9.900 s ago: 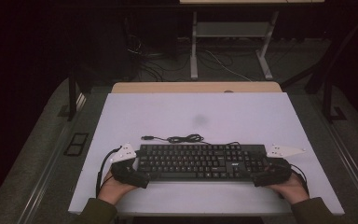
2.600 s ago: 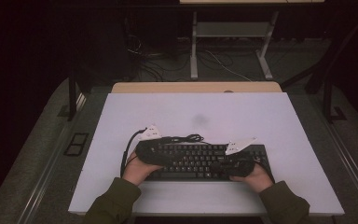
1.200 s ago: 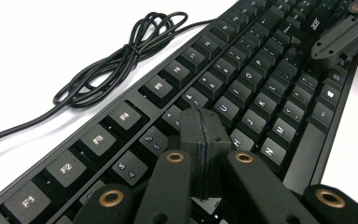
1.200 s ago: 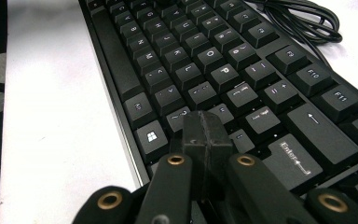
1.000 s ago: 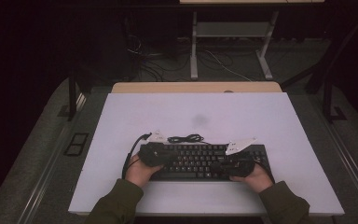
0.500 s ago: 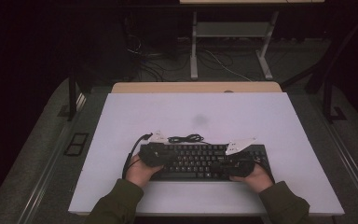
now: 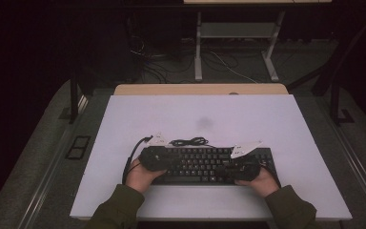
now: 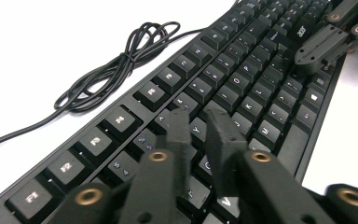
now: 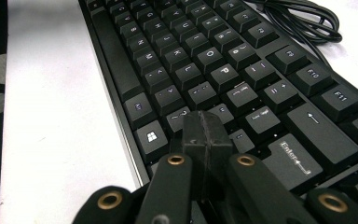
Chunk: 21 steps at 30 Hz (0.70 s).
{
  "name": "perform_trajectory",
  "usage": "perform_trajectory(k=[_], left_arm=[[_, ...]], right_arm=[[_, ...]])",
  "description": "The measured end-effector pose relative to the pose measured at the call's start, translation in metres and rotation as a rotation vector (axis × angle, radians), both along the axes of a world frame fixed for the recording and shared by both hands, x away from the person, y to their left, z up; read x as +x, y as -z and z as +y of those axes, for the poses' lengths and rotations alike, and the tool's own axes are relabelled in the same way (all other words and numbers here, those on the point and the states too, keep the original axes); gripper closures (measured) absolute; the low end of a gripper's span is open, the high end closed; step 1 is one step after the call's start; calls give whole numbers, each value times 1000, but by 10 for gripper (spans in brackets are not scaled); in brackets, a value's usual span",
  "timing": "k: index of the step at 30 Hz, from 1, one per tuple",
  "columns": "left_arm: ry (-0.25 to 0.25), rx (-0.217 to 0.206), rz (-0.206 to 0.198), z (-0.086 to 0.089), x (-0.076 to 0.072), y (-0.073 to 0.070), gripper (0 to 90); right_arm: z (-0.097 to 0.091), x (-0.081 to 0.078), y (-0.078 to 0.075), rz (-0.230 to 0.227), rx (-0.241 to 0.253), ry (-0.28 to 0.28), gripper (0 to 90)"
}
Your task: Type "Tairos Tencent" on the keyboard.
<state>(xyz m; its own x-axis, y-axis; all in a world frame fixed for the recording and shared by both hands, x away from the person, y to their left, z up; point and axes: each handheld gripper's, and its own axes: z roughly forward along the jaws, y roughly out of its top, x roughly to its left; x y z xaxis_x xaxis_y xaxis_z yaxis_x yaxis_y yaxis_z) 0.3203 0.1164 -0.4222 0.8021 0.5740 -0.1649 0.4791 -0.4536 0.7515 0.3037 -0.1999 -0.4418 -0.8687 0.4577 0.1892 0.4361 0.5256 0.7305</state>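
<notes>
Nearest, both hands hold grippers over the keyboard [image 7: 209, 164], which lies on the near half of the white table [image 7: 267, 119]. Pressing keys looks like the step in hand. The right gripper [image 9: 207, 128] has its jaws pressed together with nothing between them, tips over the keys left of Enter. The left gripper [image 8: 204, 128] has just parted its jaws a little, nothing between them, above the left-hand letters. Next, each tip needs a straight push on one key. Farther off lies the coiled cable [image 7: 189, 141]
</notes>
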Motion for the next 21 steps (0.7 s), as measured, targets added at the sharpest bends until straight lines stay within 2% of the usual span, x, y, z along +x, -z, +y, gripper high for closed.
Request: perform_trajectory(k=[4,8,11,15,19,21], left_arm=[[-9,-11,-14,7,-3,-1,617],[-11,-32,-8,15,-3,1,489],[-17,-52,-5,20,-3,2,437],[-15,-60,-9,27,-7,4,320],[-20,-71,-18,32,-10,7,251],[-17,-77,-21,32,-11,7,234]], right_arm=[[0,0,0,-1,-1,0,895],[0,0,0,2,2,2,895],[0,0,0,3,3,2,895],[0,0,0,4,5,2,895],[1,0,-1,-9,-3,-5,893],[0,0,-3,-18,9,-7,869]])
